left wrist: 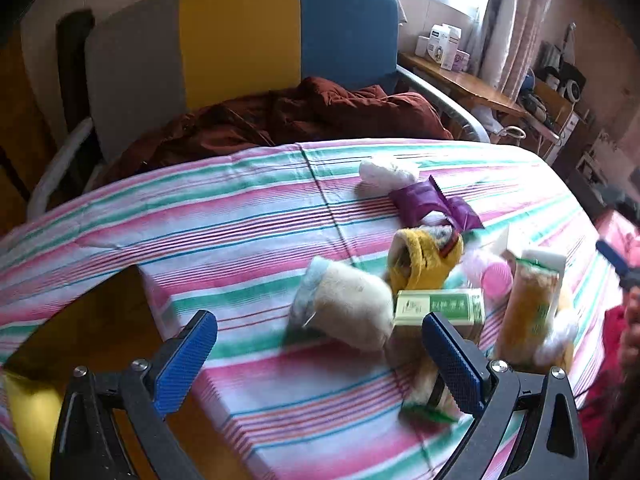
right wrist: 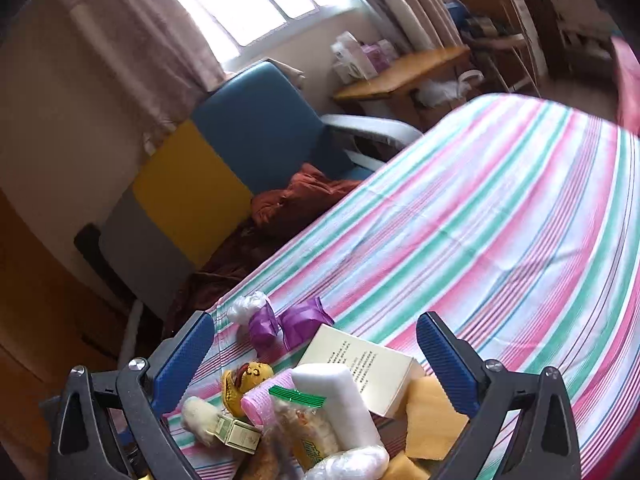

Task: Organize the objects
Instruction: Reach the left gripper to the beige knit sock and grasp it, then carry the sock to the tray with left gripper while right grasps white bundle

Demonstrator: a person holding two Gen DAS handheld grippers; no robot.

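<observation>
A pile of small objects lies on the striped tablecloth point(left wrist: 256, 216). In the left wrist view I see a cream fuzzy roll point(left wrist: 352, 304), a green-and-cream box point(left wrist: 440, 308), a yellow plush item point(left wrist: 420, 260), a purple wrapper point(left wrist: 432, 202), a white plastic bundle point(left wrist: 386, 172), a pink lid point(left wrist: 498, 280) and a snack bag point(left wrist: 528, 312). My left gripper point(left wrist: 320, 348) is open and empty, just short of the roll and box. My right gripper point(right wrist: 316, 348) is open and empty above the same pile: cream box point(right wrist: 368, 364), white foam block point(right wrist: 340, 400), snack bag point(right wrist: 308, 428), purple wrapper point(right wrist: 288, 324).
A grey, yellow and blue sofa point(left wrist: 240, 36) with a rust-red blanket point(left wrist: 300, 116) stands behind the table. A wooden desk point(left wrist: 460, 80) with boxes sits under the window. The tablecloth point(right wrist: 500, 220) stretches far right in the right wrist view. The table's left edge drops to the floor point(left wrist: 100, 320).
</observation>
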